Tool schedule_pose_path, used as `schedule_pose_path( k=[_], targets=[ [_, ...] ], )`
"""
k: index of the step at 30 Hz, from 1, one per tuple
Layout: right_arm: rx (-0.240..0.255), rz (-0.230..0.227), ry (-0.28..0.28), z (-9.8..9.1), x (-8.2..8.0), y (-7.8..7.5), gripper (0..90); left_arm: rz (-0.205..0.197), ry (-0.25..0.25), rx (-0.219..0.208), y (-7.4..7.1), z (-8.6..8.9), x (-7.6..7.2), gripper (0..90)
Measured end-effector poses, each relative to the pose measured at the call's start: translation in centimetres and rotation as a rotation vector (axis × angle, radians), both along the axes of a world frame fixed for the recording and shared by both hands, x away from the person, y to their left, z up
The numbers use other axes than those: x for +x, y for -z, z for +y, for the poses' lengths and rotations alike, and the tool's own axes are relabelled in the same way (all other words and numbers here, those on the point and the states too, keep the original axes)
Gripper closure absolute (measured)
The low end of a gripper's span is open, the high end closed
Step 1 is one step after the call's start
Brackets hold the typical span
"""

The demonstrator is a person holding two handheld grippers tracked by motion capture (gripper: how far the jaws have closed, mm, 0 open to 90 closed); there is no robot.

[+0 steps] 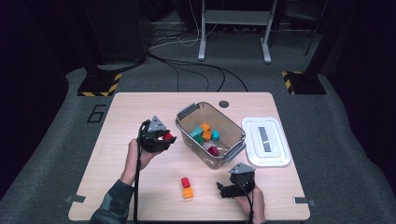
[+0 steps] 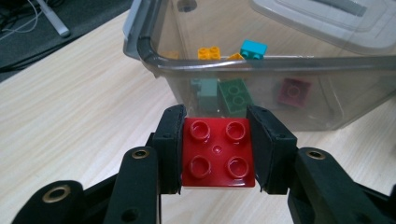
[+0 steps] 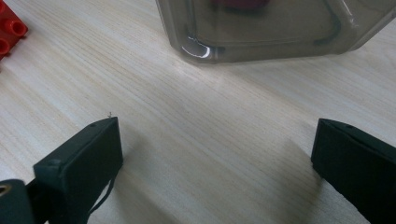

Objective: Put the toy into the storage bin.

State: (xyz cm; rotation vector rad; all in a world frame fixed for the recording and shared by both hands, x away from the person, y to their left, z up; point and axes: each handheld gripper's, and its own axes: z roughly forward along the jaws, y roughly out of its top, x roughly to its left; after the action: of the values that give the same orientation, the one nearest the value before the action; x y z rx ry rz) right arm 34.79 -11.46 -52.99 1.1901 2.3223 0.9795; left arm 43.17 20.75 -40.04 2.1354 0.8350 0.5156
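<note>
Clamped between the jaws of the left gripper, a red four-stud brick is held just beside the wall of a clear bin holding coloured bricks. On the bench near the person's side, the right gripper rests with jaws spread wide and nothing between them, beside a red-and-orange stack.

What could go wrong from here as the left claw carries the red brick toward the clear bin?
The left claw clamps the red brick only by two side faces; a slip would drop it on the table short of the clear bin. In the left gripper view the brick sits below the bin's rim, so moving straight ahead may knock the wall. The right claw is open, holding nothing, near the bin's corner.
</note>
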Motion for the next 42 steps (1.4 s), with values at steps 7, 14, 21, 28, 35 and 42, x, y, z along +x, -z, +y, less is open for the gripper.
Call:
schedule_pose_path(
  k=[7, 14, 21, 28, 35, 42],
  targets=[
    [-0.002, 0.000, -0.003, 0.0, 0.0, 0.0, 1.2, -0.022, 0.004, 0.011, -1.4, -0.5, 0.8, 58.6],
    [0.000, 0.000, 0.000, 0.0, 0.0, 0.0, 1.2, -0.037, 0.014, 0.016, -2.6, -1.2, 1.7, 58.6],
    [0.000, 0.000, -0.001, 0.0, 0.0, 0.0, 1.2, -0.042, 0.020, 0.009, -3.6, -2.2, 3.0, 58.6],
    [-0.012, -0.005, -0.011, -0.1, 0.0, 0.0, 1.2, -0.042, 0.022, 0.028, -4.0, -3.6, 4.5, 58.6],
    [-0.013, -0.005, -0.012, -0.1, 0.0, 0.0, 1.2, -0.023, 0.032, 0.053, -3.7, -4.7, 6.0, 58.5],
    [-0.012, -0.004, -0.012, -0.1, 0.0, 0.0, 1.2, -0.008, 0.029, 0.070, -3.0, -5.6, 7.2, 58.4]
  ],
)
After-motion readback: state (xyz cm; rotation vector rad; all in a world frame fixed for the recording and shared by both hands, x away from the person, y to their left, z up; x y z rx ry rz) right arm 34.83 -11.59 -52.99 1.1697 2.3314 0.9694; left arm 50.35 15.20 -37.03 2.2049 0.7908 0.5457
